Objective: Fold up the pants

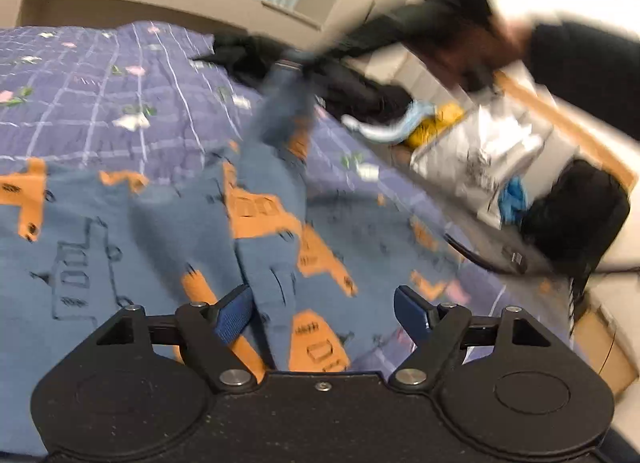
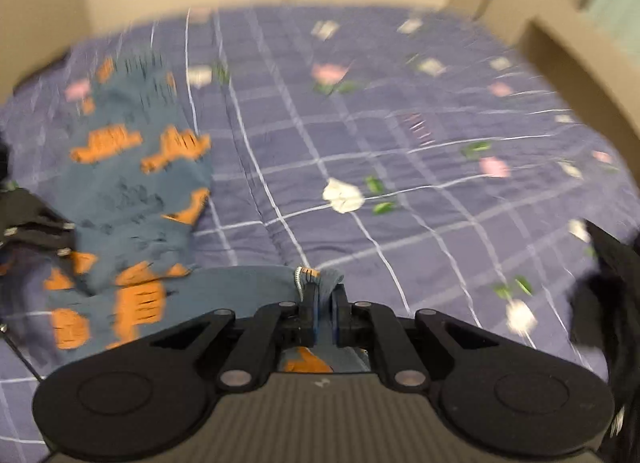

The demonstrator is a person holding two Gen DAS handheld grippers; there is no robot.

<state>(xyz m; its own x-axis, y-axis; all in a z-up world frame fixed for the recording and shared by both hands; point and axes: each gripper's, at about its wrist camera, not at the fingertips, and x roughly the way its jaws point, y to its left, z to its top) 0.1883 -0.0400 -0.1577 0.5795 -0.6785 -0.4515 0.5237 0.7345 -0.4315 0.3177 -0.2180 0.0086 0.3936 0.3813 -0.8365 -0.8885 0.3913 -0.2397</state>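
Pants (image 1: 264, 215), blue with orange print, lie on the purple checked bedspread (image 1: 100, 75), a raised ridge running between the wide-open left gripper (image 1: 324, 307); farther off, the right gripper (image 2: 325, 303) is clamped on their hem.

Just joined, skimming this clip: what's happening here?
A person with two handheld grippers is folding blue pants with an orange truck print on a purple checked floral bedspread. The right gripper is shut on a bunched edge of the pants and lifts it off the bed. The left gripper is open, with a ridge of the fabric between its fingers. Both views are motion-blurred.
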